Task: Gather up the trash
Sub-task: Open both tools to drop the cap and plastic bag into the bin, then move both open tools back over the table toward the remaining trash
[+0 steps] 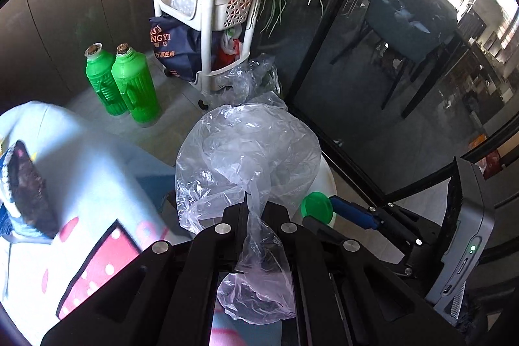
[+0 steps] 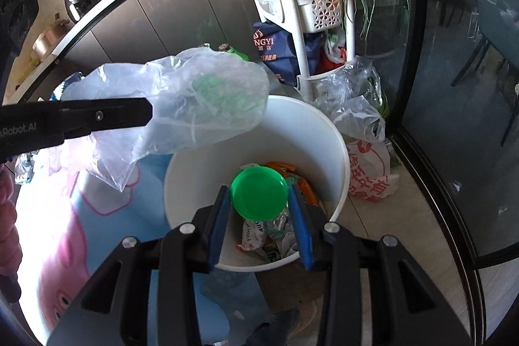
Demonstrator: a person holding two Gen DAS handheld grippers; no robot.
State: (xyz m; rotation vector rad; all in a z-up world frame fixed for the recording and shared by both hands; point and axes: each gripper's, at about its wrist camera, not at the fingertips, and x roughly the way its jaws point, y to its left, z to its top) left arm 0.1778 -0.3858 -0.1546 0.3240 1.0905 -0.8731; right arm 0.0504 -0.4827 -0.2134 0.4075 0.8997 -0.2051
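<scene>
Both pieces of trash held over the bin.

We pinch the plastic bag [image 2: 181,106] in the closed left gripper [image 1: 256,216]; the right gripper [image 2: 259,200] clamps the green lid [image 2: 259,193] above the white bin [image 2: 337,158], ready to drop.

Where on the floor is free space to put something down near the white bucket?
Free: grey tile between the two green plastic bottles and the round white bucket. Crowded: right of the bucket, crumpled clear bags and a red-printed bag fill the floor up to the white shelf cart.
</scene>
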